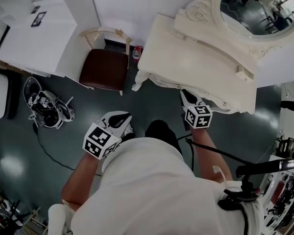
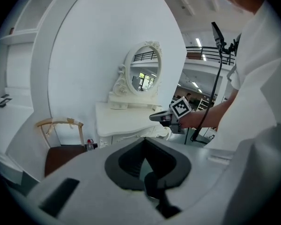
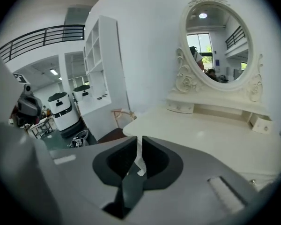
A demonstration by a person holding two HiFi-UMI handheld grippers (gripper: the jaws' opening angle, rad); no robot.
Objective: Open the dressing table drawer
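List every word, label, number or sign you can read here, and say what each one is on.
No text here can be read.
Dark tag on the white shelf unit: too small to read.
Label on the small red-capped bottle: too small to read.
Left marker cube and right marker cube: black-and-white square patterns only, no words.

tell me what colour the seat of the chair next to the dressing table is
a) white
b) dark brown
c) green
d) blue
b: in the head view the chair, which stands to the left of the dressing table, has a dark brown seat in a pale frame.
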